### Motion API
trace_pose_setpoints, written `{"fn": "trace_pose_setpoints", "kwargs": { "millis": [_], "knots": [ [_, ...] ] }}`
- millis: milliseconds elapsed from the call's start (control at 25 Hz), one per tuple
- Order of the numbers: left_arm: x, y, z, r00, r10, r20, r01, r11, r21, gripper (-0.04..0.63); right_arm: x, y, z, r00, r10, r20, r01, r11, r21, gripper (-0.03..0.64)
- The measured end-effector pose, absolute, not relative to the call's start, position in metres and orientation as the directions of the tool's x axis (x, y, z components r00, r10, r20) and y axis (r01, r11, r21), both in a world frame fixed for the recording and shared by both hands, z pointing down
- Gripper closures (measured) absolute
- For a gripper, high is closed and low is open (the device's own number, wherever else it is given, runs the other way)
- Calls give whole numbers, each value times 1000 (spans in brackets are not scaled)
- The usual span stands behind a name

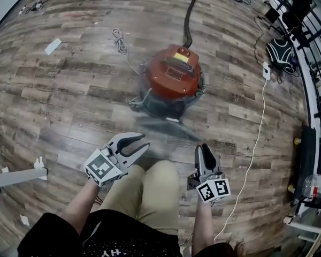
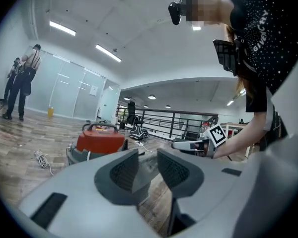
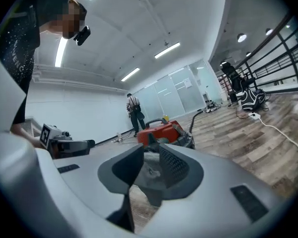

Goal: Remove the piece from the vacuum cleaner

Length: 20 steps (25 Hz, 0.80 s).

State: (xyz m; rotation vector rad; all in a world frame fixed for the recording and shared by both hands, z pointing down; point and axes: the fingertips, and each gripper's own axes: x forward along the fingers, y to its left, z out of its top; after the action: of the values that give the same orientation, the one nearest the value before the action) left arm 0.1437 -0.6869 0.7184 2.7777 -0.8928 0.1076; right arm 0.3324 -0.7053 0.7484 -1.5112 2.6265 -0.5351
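Note:
A red canister vacuum cleaner [image 1: 172, 79] with a grey base stands on the wood floor ahead, and its black hose [image 1: 190, 15] runs off to the far side. A blurred grey shape [image 1: 163, 125] lies on the floor just in front of it; I cannot tell what it is. My left gripper [image 1: 145, 140] is low over the floor, short of the vacuum and left of the person's knee, open with nothing between its fingers. My right gripper [image 1: 205, 148] is to the right of the knee, its jaws a little apart and empty. The vacuum [image 2: 100, 140] [image 3: 161, 129] shows beyond both sets of jaws.
A white cable [image 1: 255, 143] runs from a power strip [image 1: 266, 70] along the floor on the right. A coiled white cord [image 1: 119, 39] and a white scrap [image 1: 52, 46] lie at the far left. A black bag [image 1: 281, 51] sits by the railing. A person [image 2: 23, 81] stands by the glass wall.

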Motion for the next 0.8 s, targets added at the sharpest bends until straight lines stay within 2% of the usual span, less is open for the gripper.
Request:
{"fn": "trace_pose_setpoints", "kwargs": {
  "millis": [80,120,240,320,440,560,720,760,800],
  "knots": [
    [140,-689,754,813,-564,143,-582,-797,163,381,339,-713,779,-495,-864,90,-833,443,-332,461],
    [138,-690,768,804,-576,147,-594,-793,135,364,343,-716,791,-479,-874,77,-844,434,-315,433],
    [117,-704,797,735,-664,140,-674,-738,41,364,347,-723,811,-438,-898,39,-875,416,-247,403],
    [107,-717,817,702,-695,156,-705,-709,17,364,342,-725,816,-457,-889,21,-868,441,-227,403],
    [104,-735,835,676,-713,185,-723,-691,-21,364,335,-731,813,-495,-869,25,-862,487,-145,403],
    [102,-751,826,657,-742,134,-747,-665,-19,365,334,-737,798,-525,-851,-11,-845,522,-119,403],
    [112,-756,828,685,-712,154,-717,-697,-35,365,326,-743,792,-566,-824,14,-824,565,-36,405],
    [114,-756,830,686,-708,167,-714,-700,-38,372,325,-743,793,-564,-825,30,-826,564,-11,413],
    [114,-755,831,683,-709,175,-716,-698,-36,438,326,-742,793,-559,-828,43,-829,560,4,498]
  ]
}}
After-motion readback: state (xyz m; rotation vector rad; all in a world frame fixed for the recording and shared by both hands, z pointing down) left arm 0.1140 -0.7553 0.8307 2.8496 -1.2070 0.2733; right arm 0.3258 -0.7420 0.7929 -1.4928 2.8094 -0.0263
